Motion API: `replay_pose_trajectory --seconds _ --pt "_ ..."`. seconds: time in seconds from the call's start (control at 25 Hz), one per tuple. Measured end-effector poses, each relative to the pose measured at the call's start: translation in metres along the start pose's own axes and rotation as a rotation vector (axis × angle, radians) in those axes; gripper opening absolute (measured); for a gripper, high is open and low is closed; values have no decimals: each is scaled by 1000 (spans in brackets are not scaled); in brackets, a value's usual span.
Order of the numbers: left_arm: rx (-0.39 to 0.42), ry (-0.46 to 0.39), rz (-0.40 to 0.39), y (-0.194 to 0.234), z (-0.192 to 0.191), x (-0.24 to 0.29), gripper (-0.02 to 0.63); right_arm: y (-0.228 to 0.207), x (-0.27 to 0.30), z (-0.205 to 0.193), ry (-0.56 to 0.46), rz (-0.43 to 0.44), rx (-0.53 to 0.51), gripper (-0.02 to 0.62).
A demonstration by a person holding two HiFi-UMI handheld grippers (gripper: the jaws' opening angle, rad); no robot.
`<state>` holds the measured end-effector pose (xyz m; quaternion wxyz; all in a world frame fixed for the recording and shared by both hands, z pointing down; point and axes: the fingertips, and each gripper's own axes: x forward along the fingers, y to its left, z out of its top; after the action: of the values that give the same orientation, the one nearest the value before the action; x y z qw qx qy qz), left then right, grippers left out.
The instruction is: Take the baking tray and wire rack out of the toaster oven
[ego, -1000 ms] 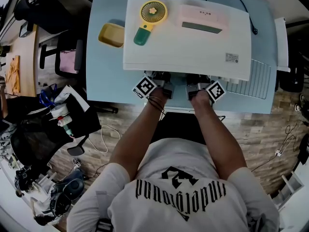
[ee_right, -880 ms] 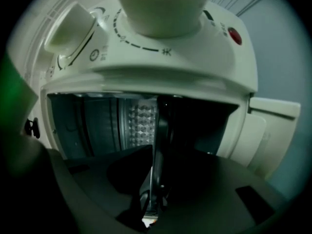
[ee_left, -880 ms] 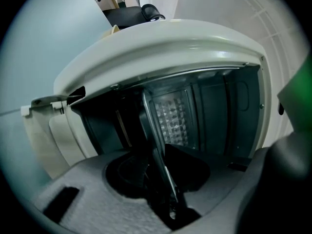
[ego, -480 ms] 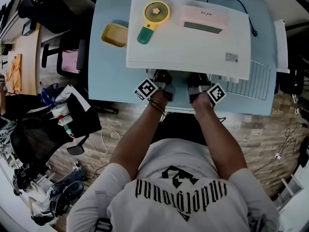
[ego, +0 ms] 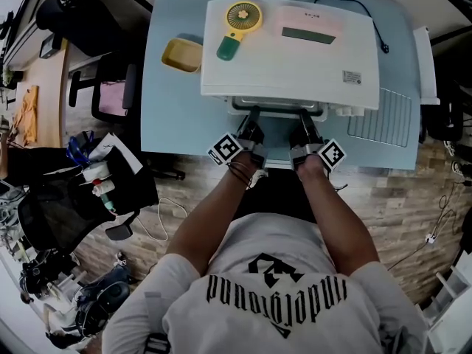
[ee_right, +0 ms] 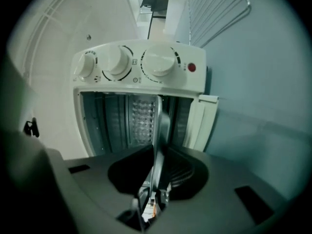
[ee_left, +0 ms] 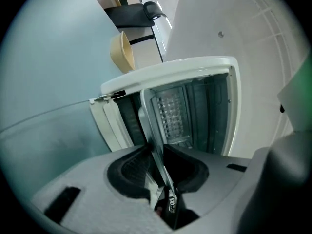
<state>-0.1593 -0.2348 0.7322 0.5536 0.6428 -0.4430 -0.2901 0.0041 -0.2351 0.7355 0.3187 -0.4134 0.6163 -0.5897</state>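
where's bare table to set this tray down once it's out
Best patch: bare table left of the toaster oven, in front of the yellow dish. The wire rack fills the right side. The front strip is narrow, crowded by the left gripper and right gripper, jaws just closed on the baking tray.

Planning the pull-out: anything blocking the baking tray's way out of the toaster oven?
Nothing visible. The left hand-held gripper and right hand-held gripper, jaws just closed, clamp the front rim of the baking tray at the open mouth of the toaster oven; the wire rack lies clear, to its right.
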Motion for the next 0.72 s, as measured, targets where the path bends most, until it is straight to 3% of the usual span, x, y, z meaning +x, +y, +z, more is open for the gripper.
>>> replay_pose_trajectory --seconds 0.72 --pt "-12 105 1 1 -43 -84 92 -5 -85 -45 9 -53 -30 81"
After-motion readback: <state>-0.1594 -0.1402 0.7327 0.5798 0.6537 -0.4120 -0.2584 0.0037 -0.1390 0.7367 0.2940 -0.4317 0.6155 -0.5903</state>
